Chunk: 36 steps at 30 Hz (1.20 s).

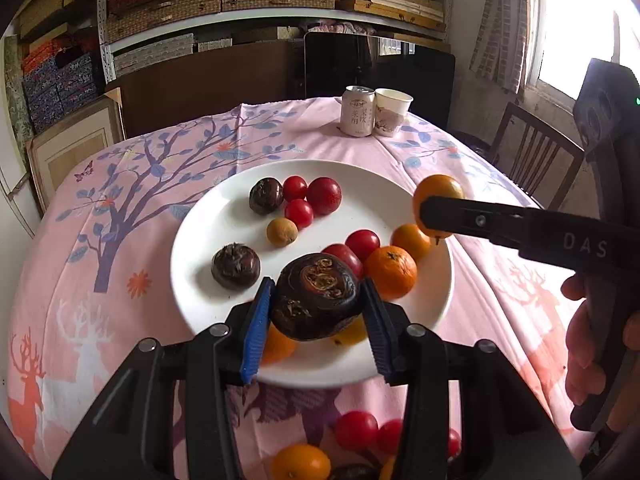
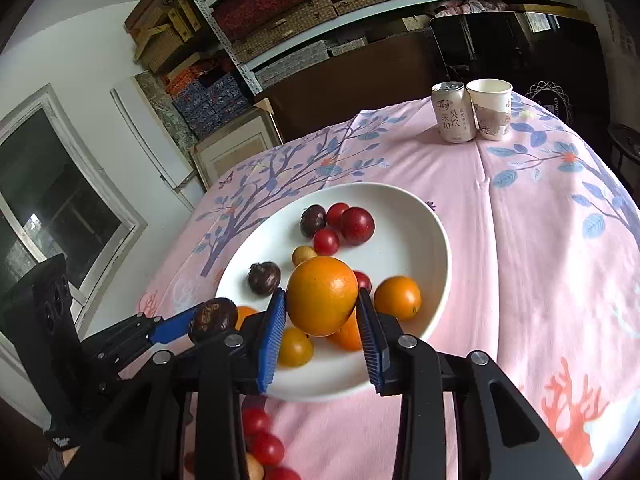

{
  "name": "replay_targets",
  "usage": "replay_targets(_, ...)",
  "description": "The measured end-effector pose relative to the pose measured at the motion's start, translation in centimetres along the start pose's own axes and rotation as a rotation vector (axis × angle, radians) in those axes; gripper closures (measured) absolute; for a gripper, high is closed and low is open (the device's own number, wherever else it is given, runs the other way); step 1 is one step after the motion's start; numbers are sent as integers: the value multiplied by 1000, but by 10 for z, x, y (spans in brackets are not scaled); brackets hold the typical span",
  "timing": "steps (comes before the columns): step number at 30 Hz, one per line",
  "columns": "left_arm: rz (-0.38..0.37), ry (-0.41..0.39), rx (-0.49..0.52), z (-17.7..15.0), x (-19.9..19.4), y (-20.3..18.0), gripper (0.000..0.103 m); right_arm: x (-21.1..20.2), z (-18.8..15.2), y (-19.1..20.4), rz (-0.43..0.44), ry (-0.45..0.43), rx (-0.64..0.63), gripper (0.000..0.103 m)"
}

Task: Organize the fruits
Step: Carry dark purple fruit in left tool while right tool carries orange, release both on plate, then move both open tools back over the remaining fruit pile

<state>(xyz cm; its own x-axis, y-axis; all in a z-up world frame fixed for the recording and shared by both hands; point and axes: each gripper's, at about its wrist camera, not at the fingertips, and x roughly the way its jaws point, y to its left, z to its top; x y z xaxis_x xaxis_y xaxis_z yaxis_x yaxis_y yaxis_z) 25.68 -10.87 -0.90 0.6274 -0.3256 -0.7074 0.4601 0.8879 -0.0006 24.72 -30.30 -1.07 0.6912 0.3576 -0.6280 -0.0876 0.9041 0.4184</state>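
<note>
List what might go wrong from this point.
1. The left gripper pinches a round dark water chestnut above the crowded plate; released high, it may roll into the tomatoes.
2. The right gripper holds an orange nearby; the tools might collide.

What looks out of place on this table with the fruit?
Several fruits lie off the white plate on the pink tablecloth at the near edge: red tomatoes and an orange. Nothing looks spilled or damaged; the can and paper cup stand upright.
</note>
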Motion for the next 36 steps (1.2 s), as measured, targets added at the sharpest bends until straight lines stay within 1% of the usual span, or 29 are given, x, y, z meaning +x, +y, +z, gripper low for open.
replay_targets(1,0,10,-2,3,8,2,56,8,5,-1,-12,1,2,67)
replay_targets(2,-23,24,-12,5,14,3,51,13,9,-2,-14,3,11,65)
replay_targets(3,-33,23,-24,6,16,5,41,16,11,-3,-8,3,20,61)
replay_targets(4,-24,11,-37,4,15,6,30,15,11,-3,-6,-3,22,58)
replay_targets(5,-17,-9,-49,2,10,8,27,10,9,-2,-11,-21,15,54)
replay_targets(6,-18,-24,-52,0,4,9,24,4,5,1,-18,-38,-1,49)
replay_targets(9,-3,-41,-26,-16,-21,10,24,-16,-12,5,-10,-44,-34,49)
replay_targets(10,-14,-44,-17,-24,-31,10,24,-25,-20,5,1,-44,-36,49)
replay_targets(12,-28,-45,21,-44,-51,7,24,-44,-38,3,18,-50,-44,49)
replay_targets(14,-14,-52,70,-69,-71,4,21,-63,-60,-1,24,-60,-53,47)
replay_targets(15,-10,-53,87,-82,-79,3,18,-71,-72,-4,19,-68,-55,45)
replay_targets(17,-31,-35,101,-108,-92,3,17,-83,-94,-11,20,-73,-44,44)
replay_targets(20,-42,-8,132,-141,-102,-6,17,-92,-126,-21,55,-71,-17,44)
replay_targets(21,-34,-9,149,-150,-104,-11,21,-93,-135,-23,55,-69,-13,44)
replay_targets(22,-24,-10,166,-157,-105,-18,30,-93,-142,-23,54,-66,-11,44)
replay_targets(23,-21,-5,179,-163,-104,-24,35,-92,-147,-24,59,-63,-9,44)
replay_targets(24,-29,5,180,-167,-103,-28,44,-91,-151,-26,59,-59,-6,44)
replay_targets(25,-45,17,171,-169,-101,-30,49,-91,-152,-26,58,-58,-2,44)
replay_targets(26,-56,25,166,-172,-99,-33,51,-93,-153,-27,62,-67,0,44)
replay_targets(30,-5,10,199,-172,-92,-46,52,-91,-153,-30,62,-61,17,44)
replay_targets(33,-6,21,183,-168,-90,-49,51,-92,-155,-26,68,-60,-3,44)
replay_targets(34,-17,26,179,-167,-91,-51,52,-93,-156,-25,66,-64,-9,44)
replay_targets(35,-43,34,177,-168,-93,-54,54,-94,-156,-24,67,-67,-13,44)
replay_targets(36,-50,34,184,-169,-96,-58,60,-94,-156,-25,70,-69,-13,44)
